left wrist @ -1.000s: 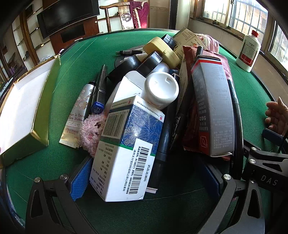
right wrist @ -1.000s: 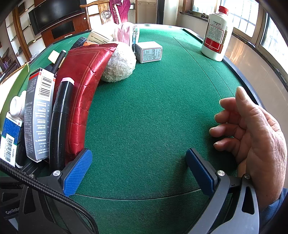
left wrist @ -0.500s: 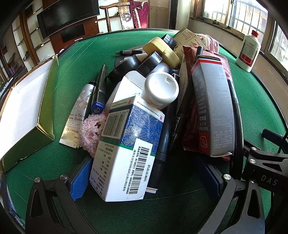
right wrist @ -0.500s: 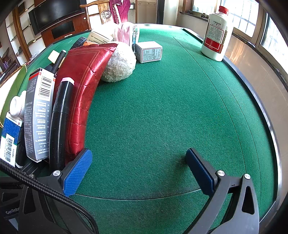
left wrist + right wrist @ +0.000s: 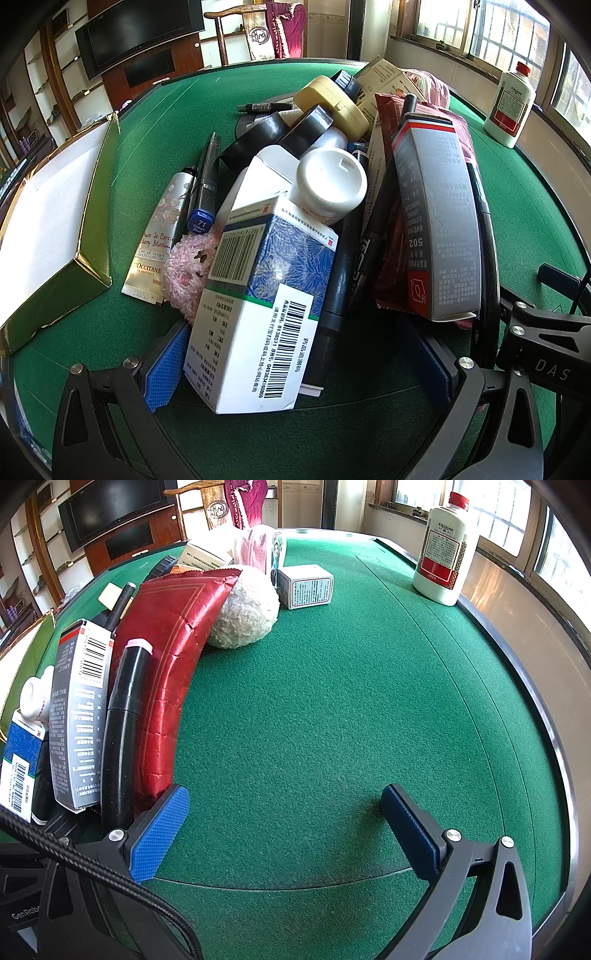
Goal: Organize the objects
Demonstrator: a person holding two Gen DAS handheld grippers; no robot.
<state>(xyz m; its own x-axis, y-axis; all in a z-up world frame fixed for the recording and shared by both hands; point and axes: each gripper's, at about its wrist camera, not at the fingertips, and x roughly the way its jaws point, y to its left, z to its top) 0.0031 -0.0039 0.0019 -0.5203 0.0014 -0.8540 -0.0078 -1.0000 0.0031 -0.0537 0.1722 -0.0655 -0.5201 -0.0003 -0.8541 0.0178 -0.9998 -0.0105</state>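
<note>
hand gone from table | right tongs (image 5: 284, 829) wide, empty | left tongs (image 5: 299, 360) wide

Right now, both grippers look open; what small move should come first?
Probably close the left gripper on the blue-and-white box: it lies between the open pads on top of the pile, while the right gripper spans only bare felt.

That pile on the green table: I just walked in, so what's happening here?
A person holds two grippers over a heap of clutter. The left gripper is open around the blue-and-white medicine box, not clamped. The right gripper is open over bare green felt, holding nothing. Sorting has barely begun.
</note>
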